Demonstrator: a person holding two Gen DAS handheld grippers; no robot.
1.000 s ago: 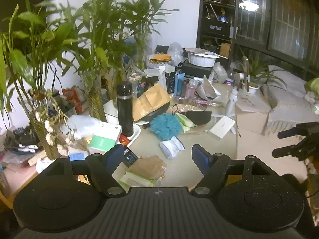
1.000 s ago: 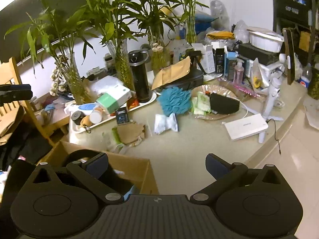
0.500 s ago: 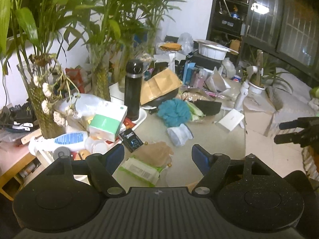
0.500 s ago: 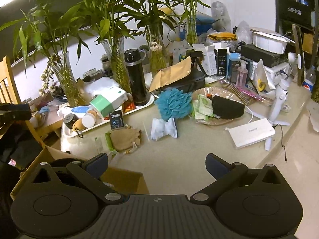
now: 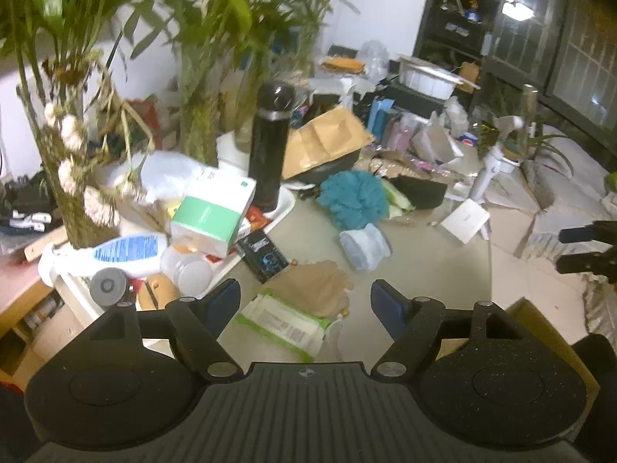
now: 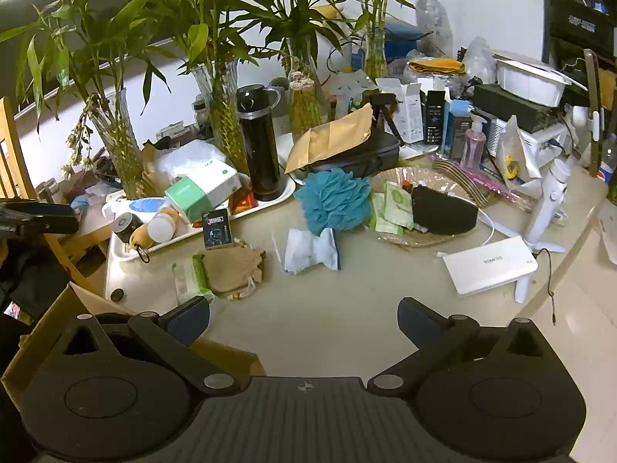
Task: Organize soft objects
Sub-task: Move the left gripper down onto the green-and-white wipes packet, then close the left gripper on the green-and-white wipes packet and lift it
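a: how do the jaws stand?

b: the left gripper [image 5: 306, 303] has its jaws wide apart with nothing between them, hanging over the near edge of the table [image 5: 420, 270]. the right gripper [image 6: 304, 318] is the same, jaws spread and empty, above bare tabletop.

a: what lies just past the left one?

b: a green-edged wipes pack [image 5: 283, 322], and touching it on the far side a tan drawstring pouch [image 5: 316, 283]. in the right wrist view the pouch [image 6: 235, 270] sits just beyond that gripper's left finger.

a: and further out?

b: a crumpled pale blue cloth [image 6: 312, 249] near the middle of the table, and behind it, close by, a teal bath pouf [image 6: 333, 200]. to the pouf's right a shallow dish [image 6: 457, 189] holds green sachets and a black pad [image 6: 443, 210].

a: the rest?

b: a white tray [image 6: 127, 258] on the left carries a black flask [image 6: 260, 152], upright, and a green-and-white box [image 6: 202, 191] tilted on its side. bamboo stems in glass vases stand along the wall. a cardboard box [image 6: 46, 328] sits below the table edge by the right gripper's left finger.
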